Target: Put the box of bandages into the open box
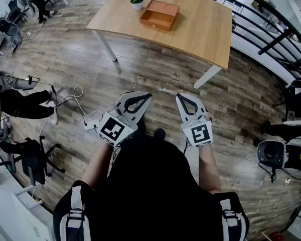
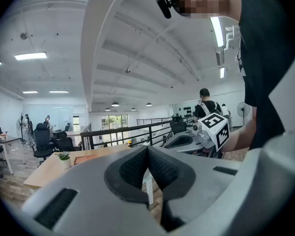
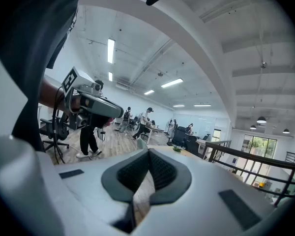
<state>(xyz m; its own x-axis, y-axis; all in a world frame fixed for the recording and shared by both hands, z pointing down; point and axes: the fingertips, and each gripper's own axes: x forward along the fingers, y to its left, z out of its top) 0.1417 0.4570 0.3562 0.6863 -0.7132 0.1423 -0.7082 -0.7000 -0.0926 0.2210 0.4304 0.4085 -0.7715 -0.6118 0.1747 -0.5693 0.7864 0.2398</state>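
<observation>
An open orange box [image 1: 160,15] lies on the wooden table [image 1: 200,29] far ahead, next to a small potted plant [image 1: 136,0]. I see no box of bandages in any view. Both grippers hang close to the person's body over the wooden floor, well short of the table. The left gripper [image 1: 149,95] is shut with its tips touching and nothing between them. The right gripper [image 1: 178,95] is shut too and just as empty. In the left gripper view the closed left gripper [image 2: 147,149] points toward the table [image 2: 44,170], plant [image 2: 64,159] and orange box [image 2: 86,157]. The right gripper [image 3: 148,151] looks across the room.
A black railing [image 1: 271,29] runs behind the table at the right. Cables and a white power strip [image 1: 90,124] lie on the floor to the left, near a seated person's legs [image 1: 25,104]. Office chairs stand at the left [image 1: 35,162] and right [image 1: 273,154].
</observation>
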